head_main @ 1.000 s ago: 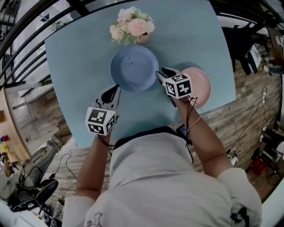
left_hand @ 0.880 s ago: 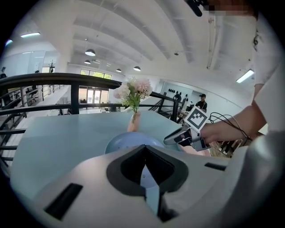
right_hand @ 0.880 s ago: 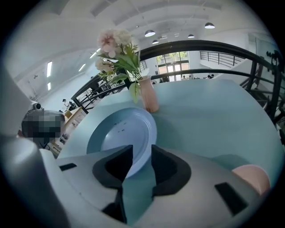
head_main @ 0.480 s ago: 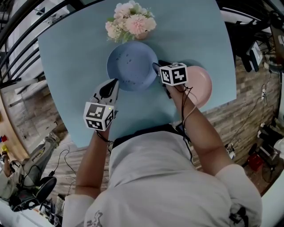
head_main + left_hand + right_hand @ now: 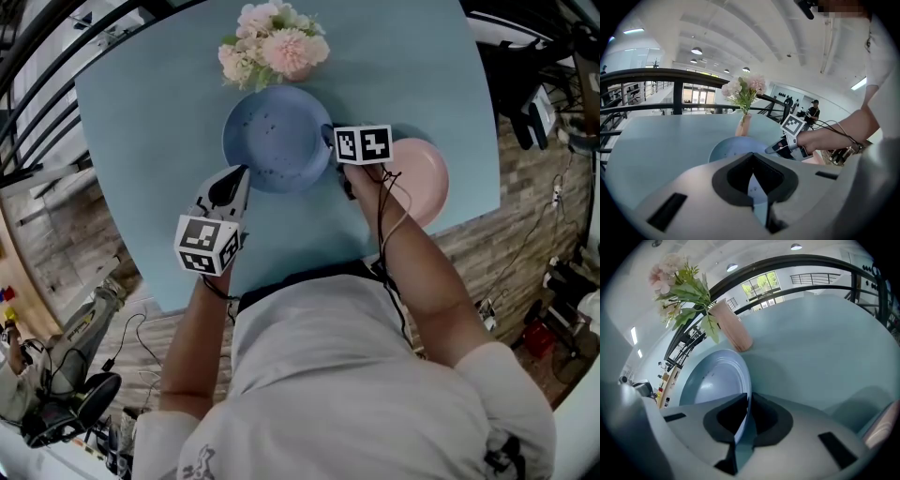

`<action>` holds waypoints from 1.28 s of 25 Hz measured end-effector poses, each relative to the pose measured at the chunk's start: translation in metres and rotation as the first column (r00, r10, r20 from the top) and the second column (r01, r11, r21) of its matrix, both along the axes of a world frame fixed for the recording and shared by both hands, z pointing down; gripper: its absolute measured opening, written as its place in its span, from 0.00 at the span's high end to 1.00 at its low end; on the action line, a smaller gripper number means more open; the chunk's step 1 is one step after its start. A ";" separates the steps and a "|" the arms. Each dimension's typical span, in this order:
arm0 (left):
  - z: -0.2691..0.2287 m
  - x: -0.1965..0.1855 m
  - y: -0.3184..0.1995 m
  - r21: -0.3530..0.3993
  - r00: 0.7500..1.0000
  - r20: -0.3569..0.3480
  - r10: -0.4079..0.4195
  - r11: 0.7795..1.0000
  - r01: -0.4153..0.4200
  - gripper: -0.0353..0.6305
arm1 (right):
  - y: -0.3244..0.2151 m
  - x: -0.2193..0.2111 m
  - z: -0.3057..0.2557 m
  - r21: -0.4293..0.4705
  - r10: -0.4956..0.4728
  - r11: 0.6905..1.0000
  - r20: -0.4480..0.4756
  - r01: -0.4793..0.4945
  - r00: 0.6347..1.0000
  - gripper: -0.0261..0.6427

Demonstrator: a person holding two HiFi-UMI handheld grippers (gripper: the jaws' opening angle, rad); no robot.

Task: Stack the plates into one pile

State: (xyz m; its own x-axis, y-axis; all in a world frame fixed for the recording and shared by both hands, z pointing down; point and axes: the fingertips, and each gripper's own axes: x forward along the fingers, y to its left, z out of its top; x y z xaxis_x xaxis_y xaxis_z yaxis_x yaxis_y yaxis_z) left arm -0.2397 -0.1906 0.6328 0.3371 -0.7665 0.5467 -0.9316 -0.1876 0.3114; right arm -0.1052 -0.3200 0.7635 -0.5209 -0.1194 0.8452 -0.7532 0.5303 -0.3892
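Observation:
The blue plate (image 5: 272, 141) lies on the light blue table (image 5: 150, 122), just in front of the flower vase. A pink plate (image 5: 420, 178) sits to its right near the table's edge. My right gripper (image 5: 328, 136) is at the blue plate's right rim, and its jaws are closing. In the right gripper view the rim of the blue plate (image 5: 710, 380) stands between the jaws of the right gripper (image 5: 746, 416), with the pads against it. My left gripper (image 5: 236, 178) hovers off the plate's near-left rim, shut and empty. In the left gripper view it (image 5: 752, 180) points at the blue plate (image 5: 736, 150).
A pink vase of flowers (image 5: 277, 52) stands right behind the blue plate. Dark railings (image 5: 37, 103) run along the table's far and left sides. The pink plate lies close to the table's right front edge. A wooden floor with cables shows beyond it.
My right gripper has moved left onto the blue plate's right rim and its jaws have come together around it. The left gripper has barely moved.

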 end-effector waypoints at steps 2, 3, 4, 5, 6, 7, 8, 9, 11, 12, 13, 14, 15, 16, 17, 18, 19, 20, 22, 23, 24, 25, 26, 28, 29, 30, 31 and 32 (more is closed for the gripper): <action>0.000 -0.001 -0.001 0.003 1.000 -0.002 -0.005 1.000 0.005 0.94 | -0.001 0.000 0.001 -0.014 0.015 1.000 0.011 -0.014 1.000 0.91; -0.001 -0.002 -0.001 0.005 1.000 -0.003 -0.008 1.000 0.008 0.94 | -0.001 -0.001 0.002 -0.022 0.024 0.999 0.019 -0.024 1.000 0.91; -0.001 -0.004 -0.001 0.007 1.000 -0.003 -0.012 1.000 0.012 0.94 | -0.002 -0.002 0.002 -0.031 0.034 0.999 0.028 -0.034 0.999 0.92; -0.002 -0.005 -0.001 0.009 1.000 -0.003 -0.014 1.000 0.014 0.94 | -0.002 -0.002 0.002 -0.038 0.044 0.998 0.037 -0.043 0.998 0.92; -0.004 -0.005 0.000 0.012 1.000 -0.003 -0.016 1.000 0.016 0.94 | -0.002 -0.003 0.001 -0.044 0.053 0.998 0.045 -0.052 0.998 0.92; -0.005 -0.005 0.000 0.014 1.000 -0.002 -0.018 1.000 0.018 0.94 | -0.002 -0.003 0.000 -0.050 0.061 0.997 0.053 -0.058 0.997 0.92; -0.007 -0.006 0.001 0.017 1.000 -0.001 -0.020 1.000 0.020 0.94 | -0.002 -0.004 -0.001 -0.056 0.066 0.996 0.063 -0.062 0.996 0.93; -0.009 -0.007 0.002 0.021 1.000 0.000 -0.023 1.000 0.023 0.94 | -0.001 -0.006 -0.002 -0.060 0.067 0.996 0.073 -0.063 0.995 0.93; -0.012 -0.010 0.004 0.028 1.000 0.003 -0.031 0.999 0.031 0.94 | 0.001 -0.010 -0.006 -0.057 0.061 0.997 0.087 -0.056 0.994 0.93; -0.014 -0.011 0.006 0.031 0.999 0.003 -0.035 0.999 0.035 0.94 | 0.002 -0.012 -0.009 -0.051 0.057 0.997 0.093 -0.052 0.994 0.93; -0.016 -0.011 0.009 0.035 0.999 0.004 -0.039 0.999 0.039 0.94 | 0.003 -0.014 -0.012 -0.045 0.052 0.998 0.096 -0.047 0.994 0.93; -0.018 -0.012 0.011 0.039 0.999 0.005 -0.042 0.998 0.042 0.94 | 0.005 -0.015 -0.015 -0.040 0.045 0.998 0.098 -0.042 0.994 0.93; -0.021 -0.013 0.014 0.044 0.999 0.007 -0.045 0.998 0.044 0.94 | 0.007 -0.015 -0.018 -0.035 0.039 0.999 0.099 -0.036 0.994 0.93; -0.024 -0.014 0.018 0.050 0.999 0.010 -0.047 0.998 0.047 0.94 | 0.010 -0.016 -0.021 -0.031 0.033 0.999 0.100 -0.030 0.994 0.93; -0.028 -0.014 0.022 0.055 0.999 0.012 -0.050 0.997 0.049 0.94 | 0.014 -0.016 -0.025 -0.028 0.029 0.999 0.102 -0.026 0.994 0.93; -0.032 -0.014 0.026 0.061 0.999 0.014 -0.052 0.997 0.051 0.94 | 0.018 -0.015 -0.029 -0.024 0.028 0.999 0.105 -0.025 0.994 0.93; -0.036 -0.015 0.031 0.066 0.998 0.016 -0.055 0.996 0.053 0.94 | 0.023 -0.015 -0.034 -0.021 0.028 0.999 0.110 -0.025 0.994 0.93; -0.041 -0.015 0.037 0.072 0.998 0.020 -0.056 0.996 0.055 0.94 | 0.027 -0.015 -0.039 -0.015 0.027 1.000 0.117 -0.025 0.993 0.93; -0.052 -0.018 0.047 0.087 0.998 0.028 -0.060 0.995 0.057 0.94 | 0.035 -0.018 -0.050 -0.004 0.024 1.000 0.131 -0.023 0.991 0.93; -0.056 -0.020 0.052 0.096 0.998 0.033 -0.061 0.994 0.058 0.94 | 0.039 -0.019 -0.055 0.003 0.022 1.000 0.137 -0.023 0.990 0.93; -0.061 -0.022 0.057 0.105 0.997 0.037 -0.062 0.993 0.058 0.94 | 0.043 -0.020 -0.060 0.010 0.021 1.000 0.142 -0.023 0.990 0.93; -0.065 -0.023 0.062 0.114 0.997 0.040 -0.063 0.992 0.058 0.94 | 0.048 -0.021 -0.064 0.014 0.022 1.000 0.148 -0.024 0.989 0.93; -0.070 -0.024 0.068 0.121 0.997 0.044 -0.062 0.991 0.056 0.94 | 0.054 -0.022 -0.068 0.017 0.024 1.000 0.152 -0.026 0.988 0.93; -0.079 -0.028 0.080 0.138 0.997 0.052 -0.060 0.989 0.052 0.94 | 0.066 -0.024 -0.078 0.027 0.024 0.999 0.164 -0.029 0.986 0.93; -0.085 -0.030 0.085 0.148 0.997 0.057 -0.059 0.988 0.050 0.94 | 0.072 -0.026 -0.084 0.036 0.022 0.999 0.172 -0.029 0.985 0.93; -0.090 -0.032 0.092 0.159 0.996 0.062 -0.058 0.986 0.048 0.94 | 0.078 -0.028 -0.089 0.046 0.019 0.999 0.179 -0.028 0.984 0.93; -0.096 -0.033 0.098 0.170 0.996 0.067 -0.057 0.984 0.045 0.94 | 0.085 -0.030 -0.095 0.055 0.018 0.998 0.185 -0.028 0.983 0.93; -0.101 -0.033 0.105 0.182 0.996 0.072 -0.055 0.982 0.042 0.94 | 0.093 -0.031 -0.100 0.061 0.019 0.998 0.191 -0.031 0.981 0.93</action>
State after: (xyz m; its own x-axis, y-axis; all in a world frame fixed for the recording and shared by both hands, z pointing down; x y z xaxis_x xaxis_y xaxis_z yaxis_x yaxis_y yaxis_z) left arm -0.2731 -0.0853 0.5316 0.2598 -0.8690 0.4210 -0.9606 -0.1881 0.2046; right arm -0.1357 -0.2266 0.6638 -0.6676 -0.1847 0.7212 -0.6818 0.5407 -0.4927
